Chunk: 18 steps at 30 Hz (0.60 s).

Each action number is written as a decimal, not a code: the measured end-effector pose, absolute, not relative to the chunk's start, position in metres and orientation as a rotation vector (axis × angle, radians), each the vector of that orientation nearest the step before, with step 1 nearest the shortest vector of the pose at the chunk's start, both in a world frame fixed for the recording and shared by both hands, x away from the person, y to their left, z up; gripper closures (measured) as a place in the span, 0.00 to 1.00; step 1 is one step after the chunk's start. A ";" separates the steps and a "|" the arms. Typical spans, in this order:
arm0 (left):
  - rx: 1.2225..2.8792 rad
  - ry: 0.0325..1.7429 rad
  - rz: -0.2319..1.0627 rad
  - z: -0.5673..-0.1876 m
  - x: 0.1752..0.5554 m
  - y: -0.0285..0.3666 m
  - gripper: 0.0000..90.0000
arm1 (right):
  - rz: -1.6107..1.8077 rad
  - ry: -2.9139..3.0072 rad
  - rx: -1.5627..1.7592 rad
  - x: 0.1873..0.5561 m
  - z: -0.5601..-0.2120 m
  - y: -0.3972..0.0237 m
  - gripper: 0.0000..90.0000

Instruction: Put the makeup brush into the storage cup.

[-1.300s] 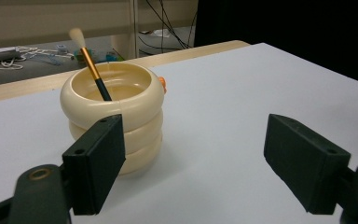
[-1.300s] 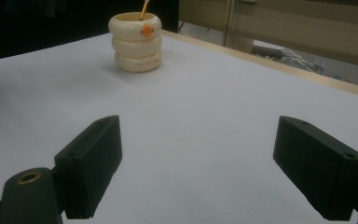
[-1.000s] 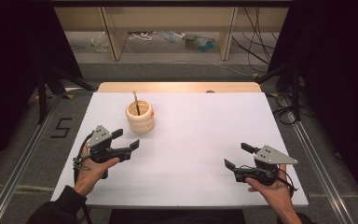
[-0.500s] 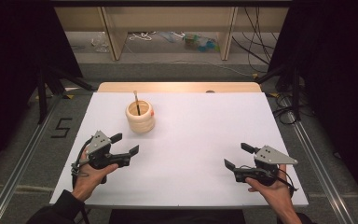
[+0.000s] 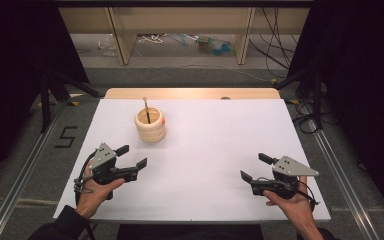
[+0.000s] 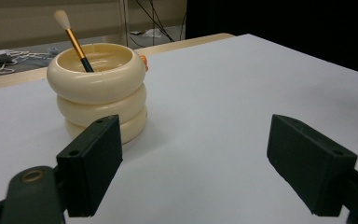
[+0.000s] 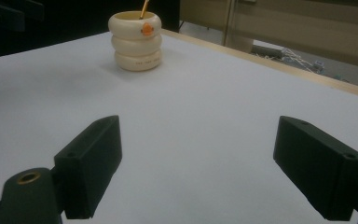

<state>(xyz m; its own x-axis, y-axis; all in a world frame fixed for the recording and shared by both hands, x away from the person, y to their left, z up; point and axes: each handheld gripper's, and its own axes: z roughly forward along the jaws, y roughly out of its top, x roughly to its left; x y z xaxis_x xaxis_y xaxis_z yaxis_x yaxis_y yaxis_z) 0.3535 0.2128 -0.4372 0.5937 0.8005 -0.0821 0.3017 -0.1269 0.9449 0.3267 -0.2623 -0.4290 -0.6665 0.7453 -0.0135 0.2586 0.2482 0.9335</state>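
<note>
Brush [image 5: 145, 107] stands tilted in cream ringed cup [image 5: 150, 126] on counter [image 5: 210, 145]. Left gripper [image 5: 131, 157] near cup, jaws apart, empty. Right gripper [image 5: 255, 167] well apart, jaws apart, empty.

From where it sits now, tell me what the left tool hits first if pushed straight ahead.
Probably nothing: the left tool aims right of the cream holder with its brush, over bare white table. Depth is uncertain.

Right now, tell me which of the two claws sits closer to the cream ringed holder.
The left claw; it sits just short of the cream ringed holder, while the right claw is across the table.
</note>
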 end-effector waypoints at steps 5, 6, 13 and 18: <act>1.710 0.916 0.551 -0.438 0.351 0.216 0.20 | 1.410 2.055 0.889 0.328 -0.429 -0.262 0.18; 1.708 0.917 0.547 -0.439 0.351 0.215 0.20 | 1.412 2.052 0.902 0.327 -0.429 -0.262 0.18; 1.718 0.901 0.540 -0.440 0.348 0.214 0.20 | 1.408 2.048 0.889 0.328 -0.430 -0.262 0.18; 1.713 0.908 0.536 -0.440 0.348 0.213 0.19 | 1.405 2.051 0.887 0.328 -0.430 -0.262 0.18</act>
